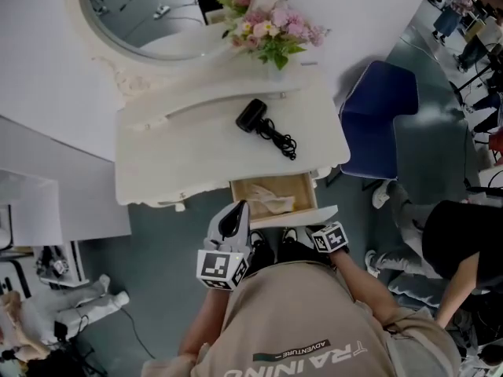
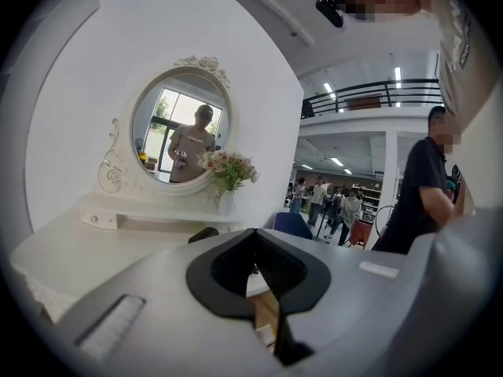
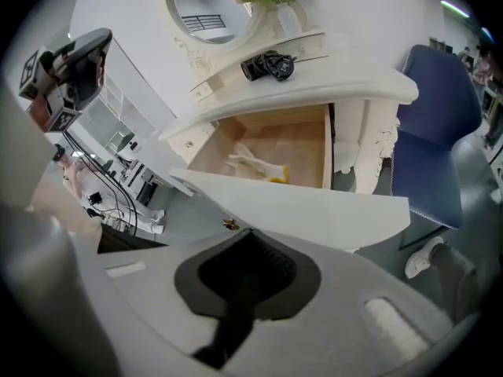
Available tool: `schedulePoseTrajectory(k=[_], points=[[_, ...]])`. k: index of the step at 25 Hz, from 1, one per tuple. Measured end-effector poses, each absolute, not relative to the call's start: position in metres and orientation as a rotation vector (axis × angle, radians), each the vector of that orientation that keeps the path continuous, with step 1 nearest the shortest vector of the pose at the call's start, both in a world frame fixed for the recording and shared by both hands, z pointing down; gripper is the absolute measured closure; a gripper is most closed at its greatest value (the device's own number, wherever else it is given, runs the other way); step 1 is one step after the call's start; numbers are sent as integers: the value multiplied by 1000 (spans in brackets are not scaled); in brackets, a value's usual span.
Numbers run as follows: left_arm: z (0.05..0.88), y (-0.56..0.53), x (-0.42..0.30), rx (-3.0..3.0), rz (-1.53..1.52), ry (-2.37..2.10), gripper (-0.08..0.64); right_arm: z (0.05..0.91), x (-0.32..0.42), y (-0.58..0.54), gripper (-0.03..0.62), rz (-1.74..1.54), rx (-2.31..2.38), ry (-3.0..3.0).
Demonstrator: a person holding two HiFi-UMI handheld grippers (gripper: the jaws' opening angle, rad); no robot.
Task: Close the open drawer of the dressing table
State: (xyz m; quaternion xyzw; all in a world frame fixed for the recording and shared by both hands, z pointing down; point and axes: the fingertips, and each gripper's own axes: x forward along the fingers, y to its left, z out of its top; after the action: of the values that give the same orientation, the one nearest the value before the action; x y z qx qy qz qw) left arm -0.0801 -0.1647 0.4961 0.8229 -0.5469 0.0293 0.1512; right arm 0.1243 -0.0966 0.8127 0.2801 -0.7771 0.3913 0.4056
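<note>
The white dressing table [image 1: 181,151] has one wooden drawer [image 1: 308,188] pulled out at its front right. Inside lies a pale crumpled cloth [image 1: 275,199]. In the right gripper view the drawer's white front panel [image 3: 306,206] spans the frame, with a small brass knob [image 3: 229,225] just beyond my right gripper [image 3: 236,293], which is shut and empty. My left gripper [image 1: 233,215] hovers shut at the drawer's left front corner. Its own view looks over the tabletop, with a sliver of drawer wood past the left gripper [image 2: 263,293].
A black hair dryer [image 1: 253,116] with its coiled cord lies on the tabletop. Flowers [image 1: 271,30] stand by the oval mirror [image 1: 145,10]. A blue chair [image 1: 381,120] is right of the table, and a person in black [image 1: 464,242] stands beyond it.
</note>
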Motion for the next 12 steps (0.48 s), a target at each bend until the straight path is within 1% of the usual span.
schedulePoseTrajectory(k=[12], points=[[490, -199, -86, 2396, 71, -1547, 543, 811, 117, -127, 589, 992, 714, -1944]])
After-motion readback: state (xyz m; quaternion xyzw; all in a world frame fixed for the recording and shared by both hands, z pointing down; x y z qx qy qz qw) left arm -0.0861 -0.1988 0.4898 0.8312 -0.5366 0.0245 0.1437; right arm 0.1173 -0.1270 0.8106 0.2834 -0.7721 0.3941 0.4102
